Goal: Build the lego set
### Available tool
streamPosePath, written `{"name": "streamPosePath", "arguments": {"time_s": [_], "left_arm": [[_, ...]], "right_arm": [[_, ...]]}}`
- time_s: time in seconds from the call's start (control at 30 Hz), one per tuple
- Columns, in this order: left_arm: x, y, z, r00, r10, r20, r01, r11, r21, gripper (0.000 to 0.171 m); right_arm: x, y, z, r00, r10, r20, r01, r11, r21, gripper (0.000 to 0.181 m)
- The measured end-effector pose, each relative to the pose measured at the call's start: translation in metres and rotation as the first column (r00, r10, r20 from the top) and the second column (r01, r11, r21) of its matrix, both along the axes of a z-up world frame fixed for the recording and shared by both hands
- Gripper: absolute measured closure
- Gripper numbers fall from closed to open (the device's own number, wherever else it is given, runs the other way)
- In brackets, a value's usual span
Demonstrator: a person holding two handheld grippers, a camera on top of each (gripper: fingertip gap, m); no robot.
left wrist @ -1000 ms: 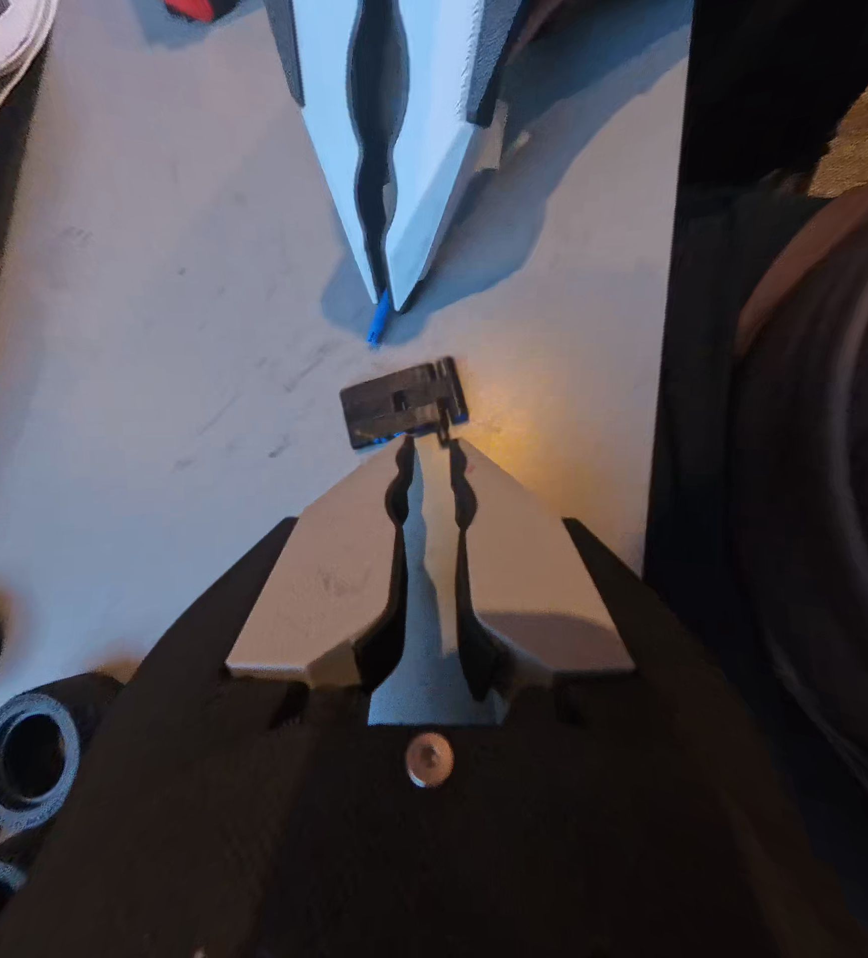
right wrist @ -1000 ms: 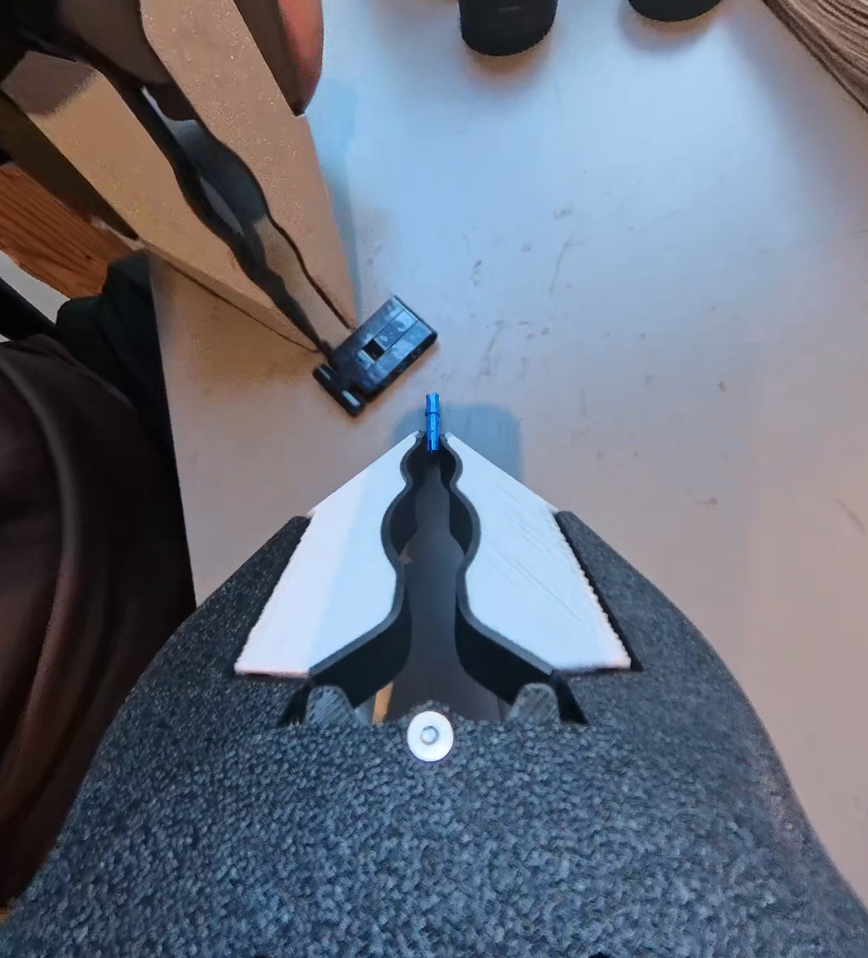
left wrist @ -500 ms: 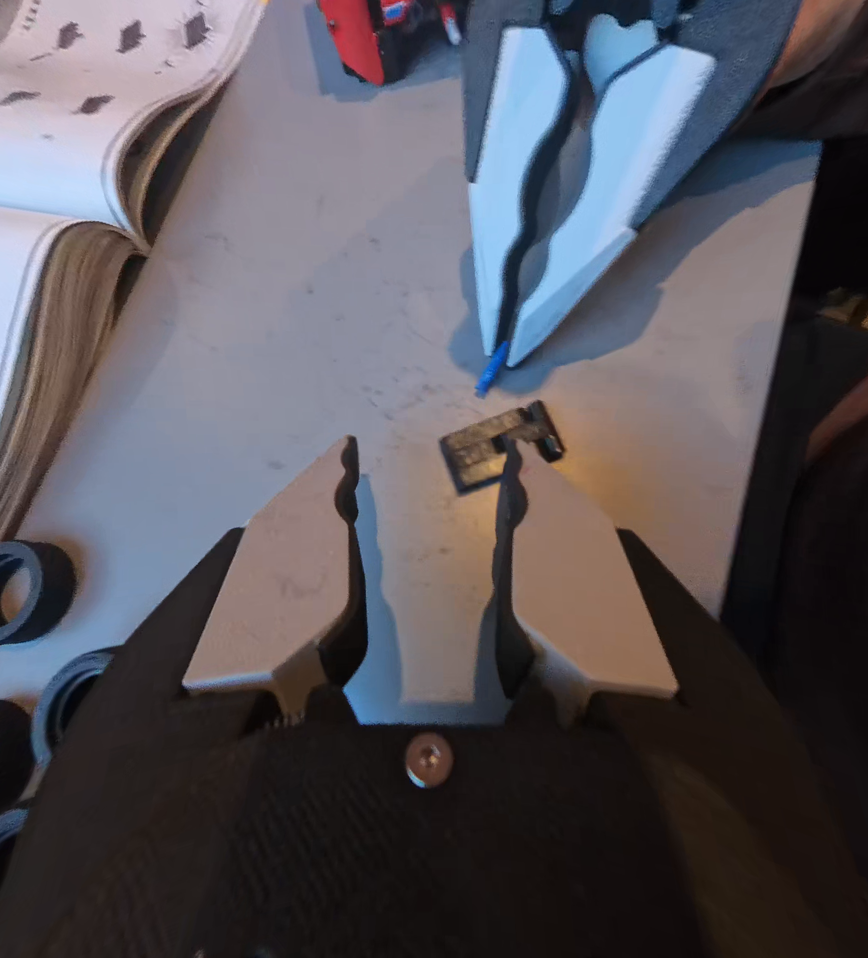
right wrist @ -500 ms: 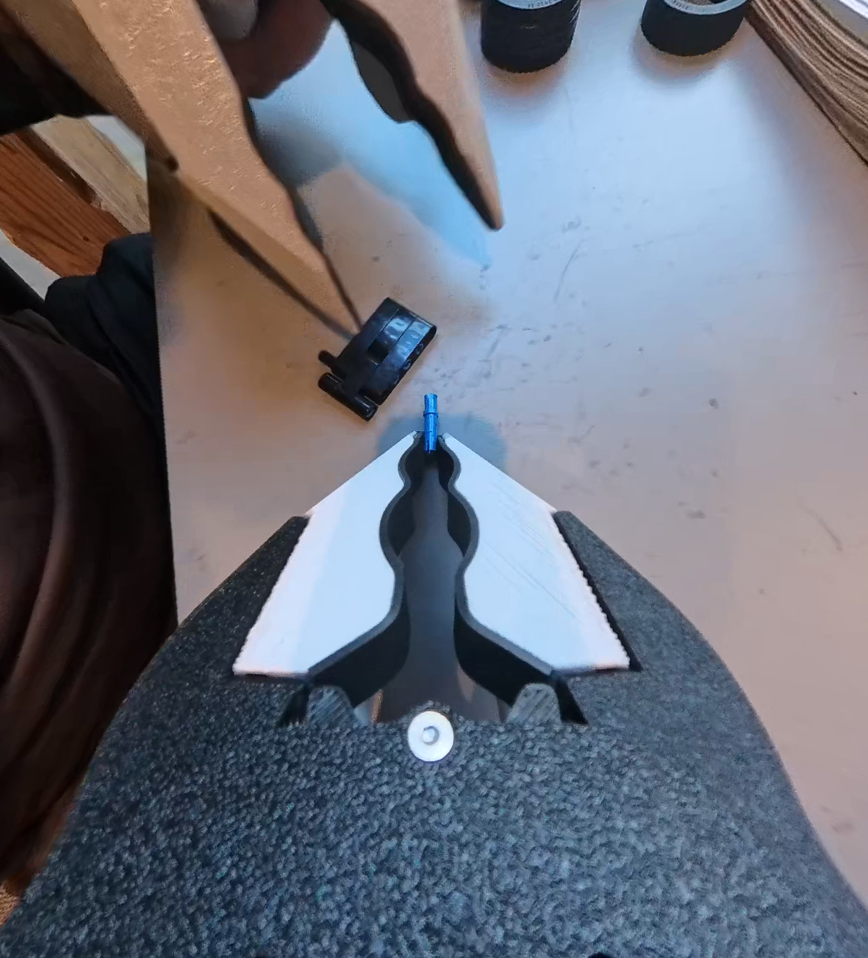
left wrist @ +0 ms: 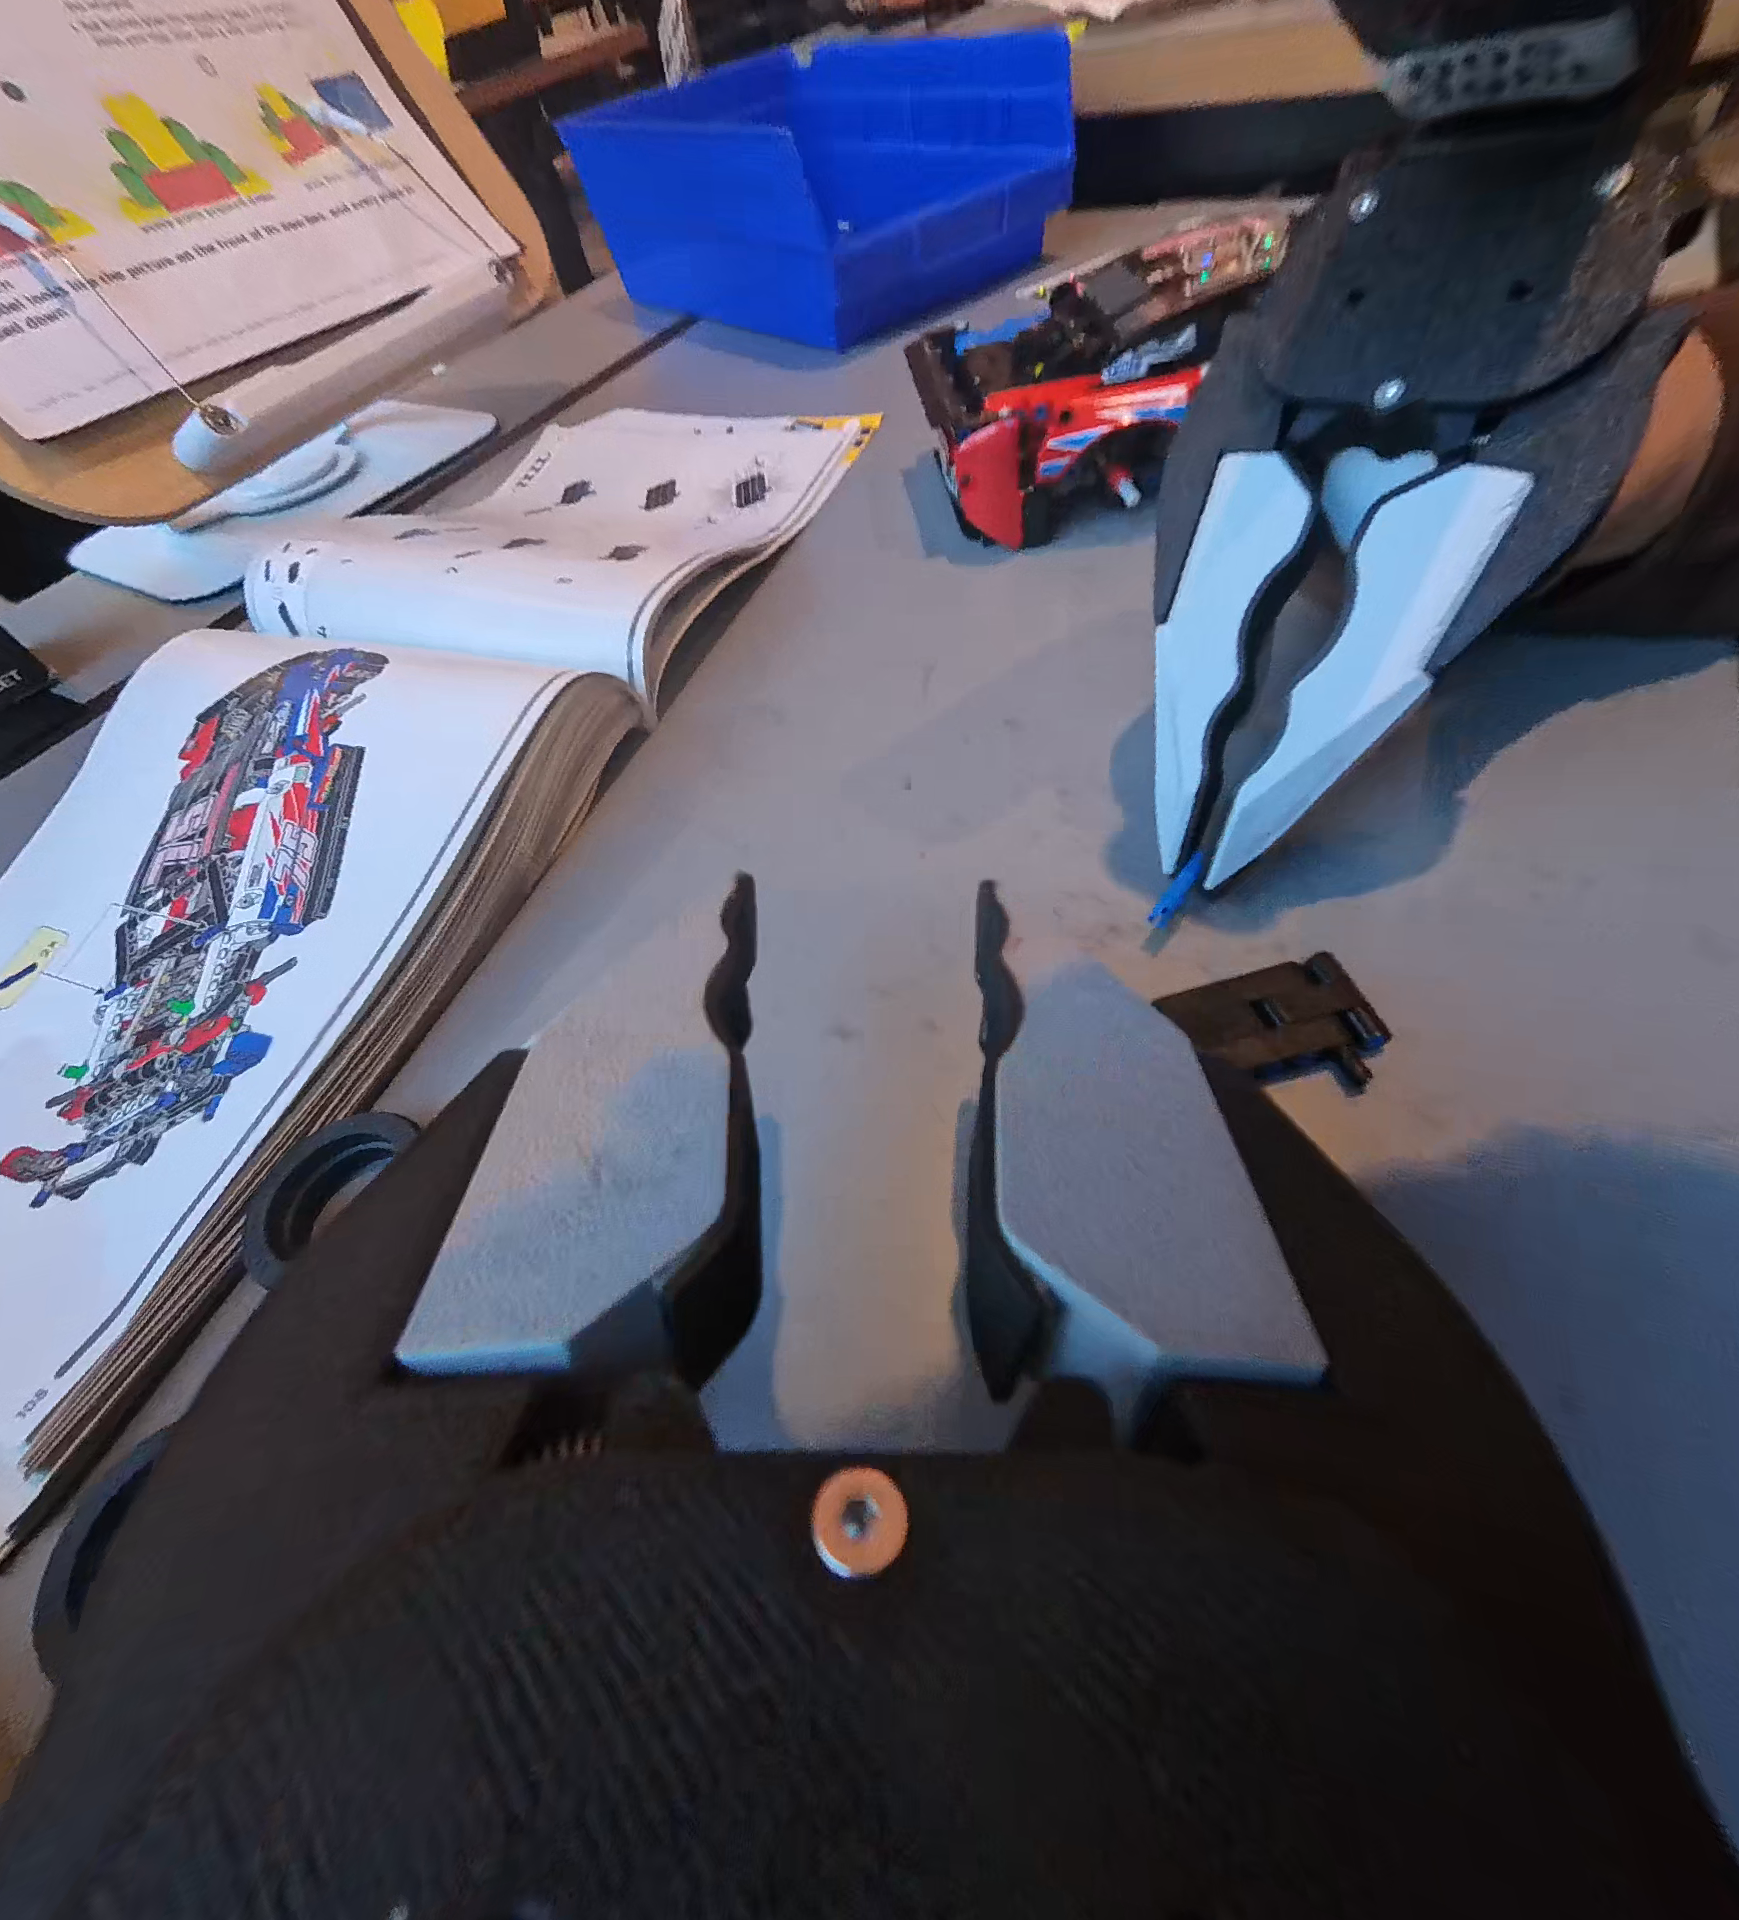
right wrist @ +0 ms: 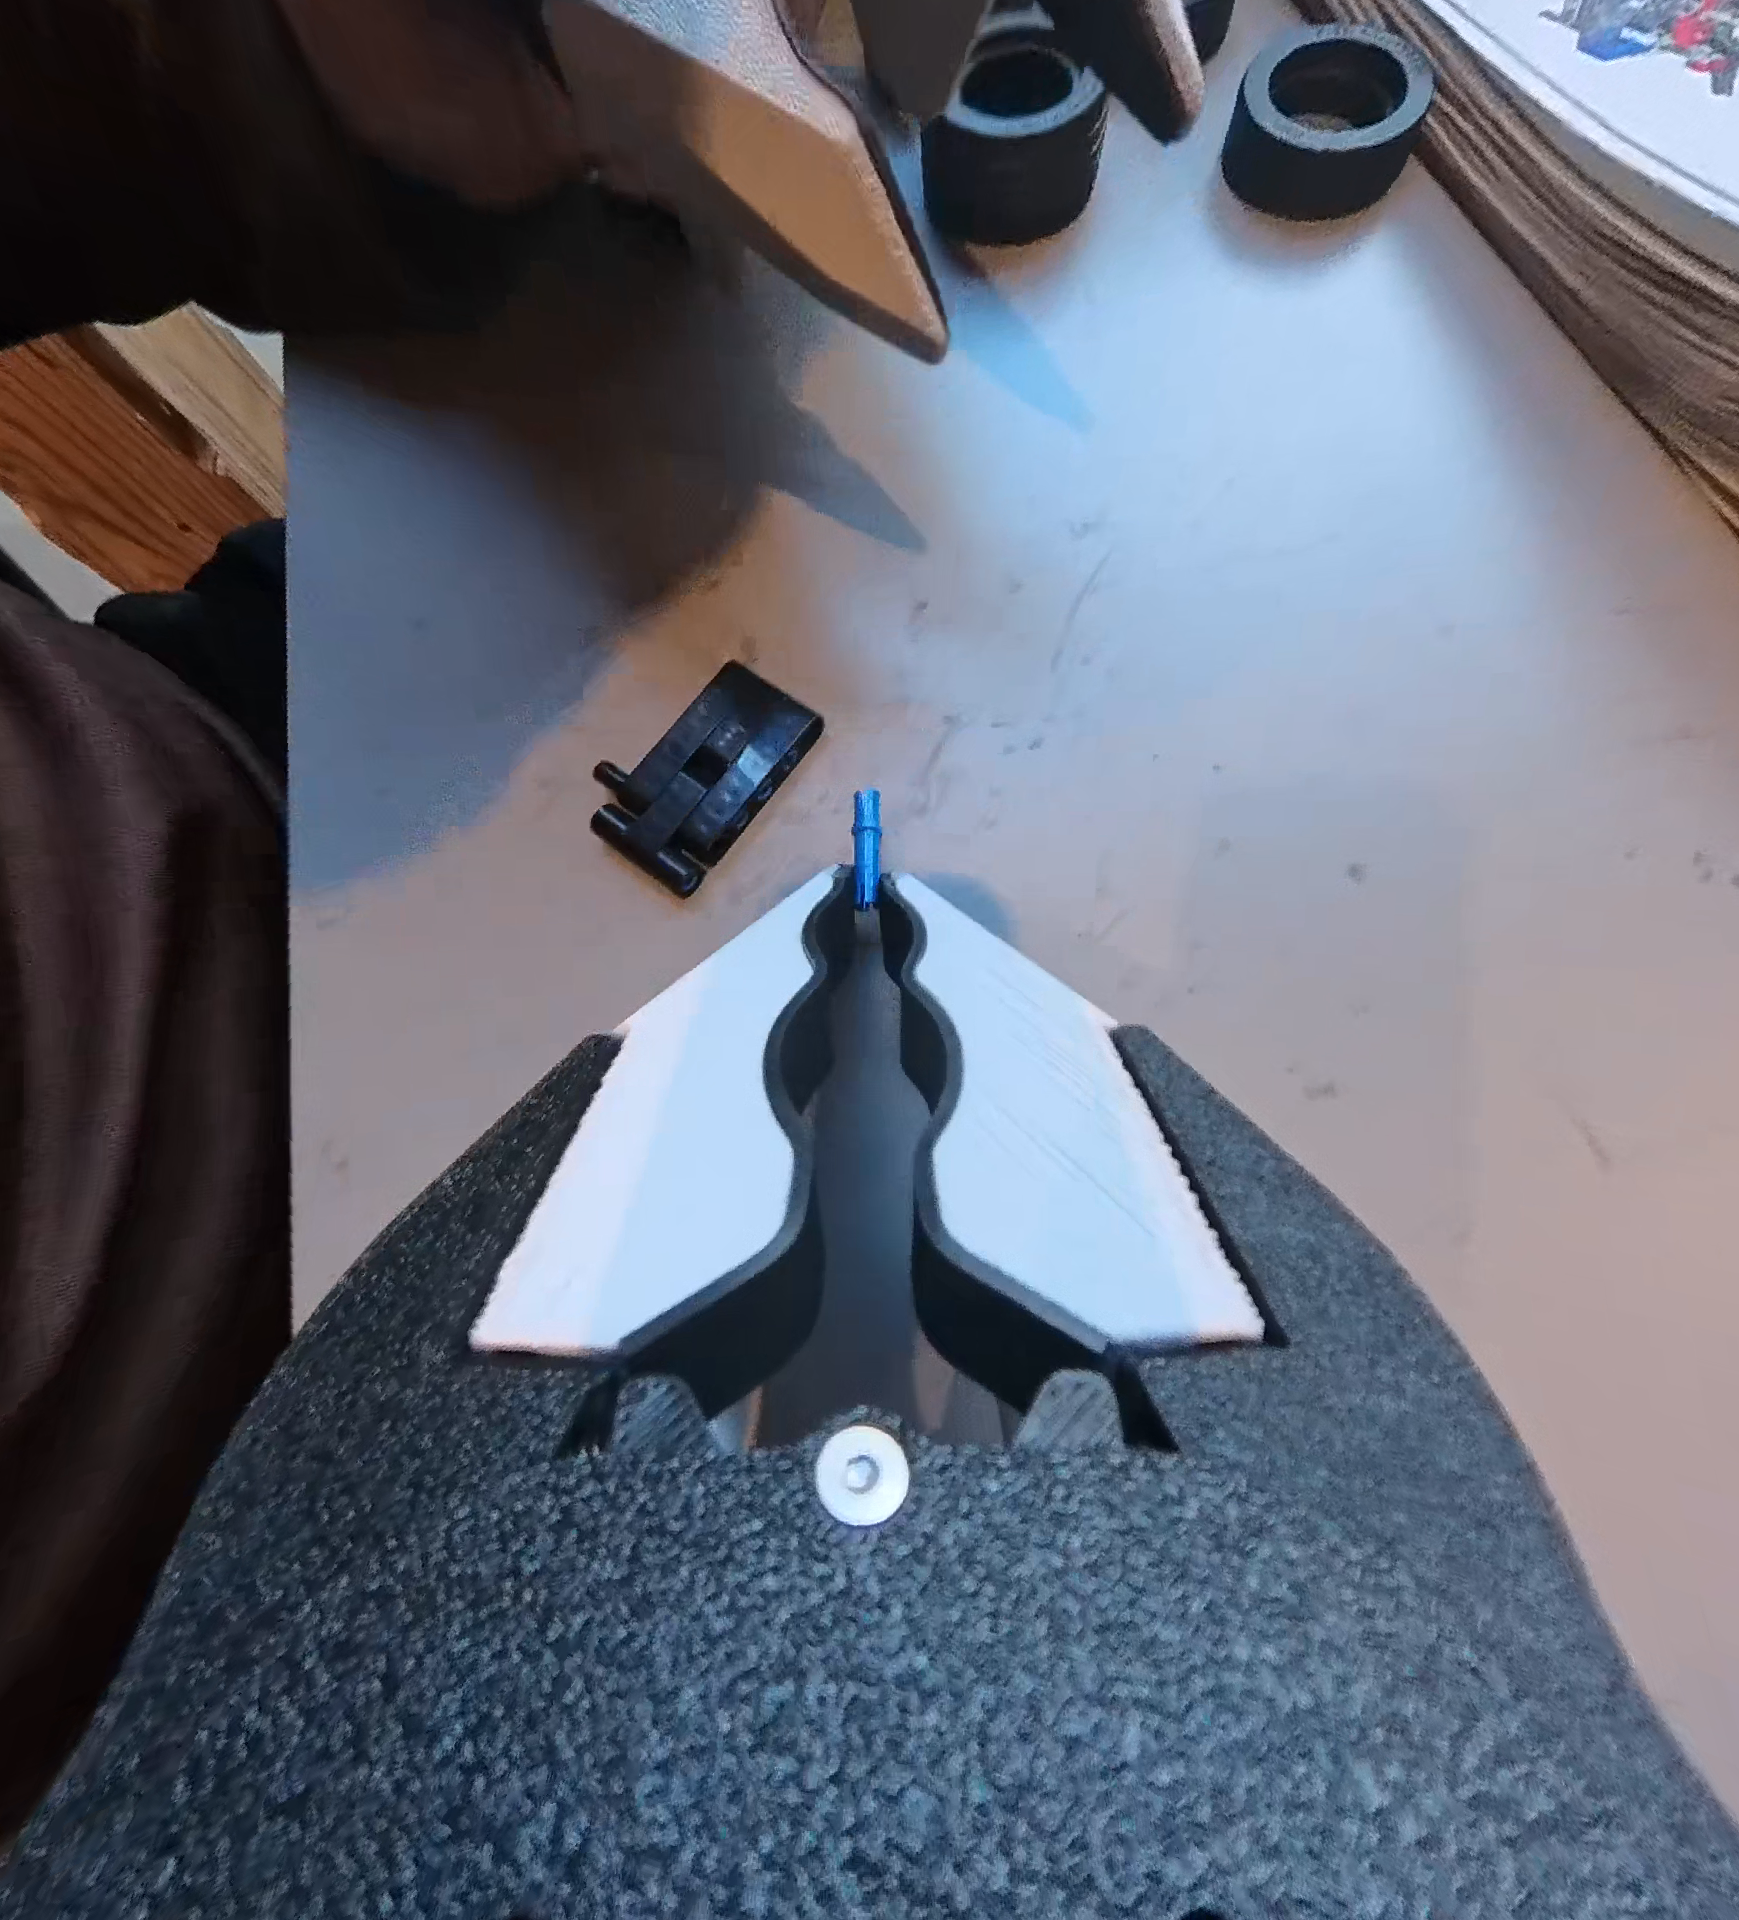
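Nearest to the left wrist camera, the left gripper point(left wrist: 860, 914) hangs above the grey table point(left wrist: 896, 727) with its two fingers spread wide and nothing between them. Just to the right of its right finger lies the black lego assembly point(left wrist: 1270, 1013), flat on the table, partly hidden behind that finger. It is a small flat piece with short pins sticking out at one end. In the right wrist view the same black assembly point(right wrist: 704, 774) lies free on the table, near the table edge and a little to the left of the right gripper's tips.

Beyond it, the right gripper point(right wrist: 865, 883) has its white fingers pressed together on a small blue pin point(right wrist: 865, 847), which sticks out forward from the tips. From the left wrist view this blue pin point(left wrist: 1174, 902) points down toward the table, near the black assembly but apart from it.

To the left, an open instruction booklet point(left wrist: 221, 883) shows a coloured drawing of a race car, and a black rubber tyre point(left wrist: 325, 1174) sits against its lower edge. In the right wrist view two black tyres point(right wrist: 1327, 104) stand beside the booklet's page edges.

Farther back stands the partly built red lego car point(left wrist: 1052, 436). Behind it is a blue plastic bin point(left wrist: 823, 177), and at the far left a printed sheet on a brown board point(left wrist: 169, 187).
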State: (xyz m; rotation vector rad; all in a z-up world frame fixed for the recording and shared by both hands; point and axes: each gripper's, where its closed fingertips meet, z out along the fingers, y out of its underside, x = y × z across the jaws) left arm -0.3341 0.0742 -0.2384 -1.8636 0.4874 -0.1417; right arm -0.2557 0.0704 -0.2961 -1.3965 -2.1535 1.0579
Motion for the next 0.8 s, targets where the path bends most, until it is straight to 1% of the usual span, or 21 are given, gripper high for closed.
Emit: {"name": "streamPosePath", "arguments": {"time_s": [0.1, 0.23, 0.53, 0.8], "left_arm": [[0.0, -0.003, 0.006, 0.999, -0.023, 0.049, 0.022, 0.999, 0.024, 0.139], [0.004, -0.004, 0.005, 0.997, -0.055, 0.052, 0.054, 0.998, 0.013, 0.144], [0.008, -0.006, 0.004, 0.995, -0.088, 0.045, 0.088, 0.996, 0.012, 0.145], [0.009, -0.007, 0.003, 0.995, -0.094, 0.042, 0.093, 0.996, 0.009, 0.146]], "right_arm": [[-0.006, 0.001, 0.004, 1.0, 0.011, -0.029, -0.012, 1.0, -0.008, 0.177], [-0.015, 0.004, 0.008, 0.998, 0.016, -0.061, -0.016, 1.0, -0.004, 0.177], [-0.022, 0.004, 0.017, 0.992, 0.039, -0.117, -0.043, 0.999, -0.024, 0.177], [-0.025, 0.003, 0.018, 0.991, 0.054, -0.119, -0.058, 0.998, -0.031, 0.177]]}}
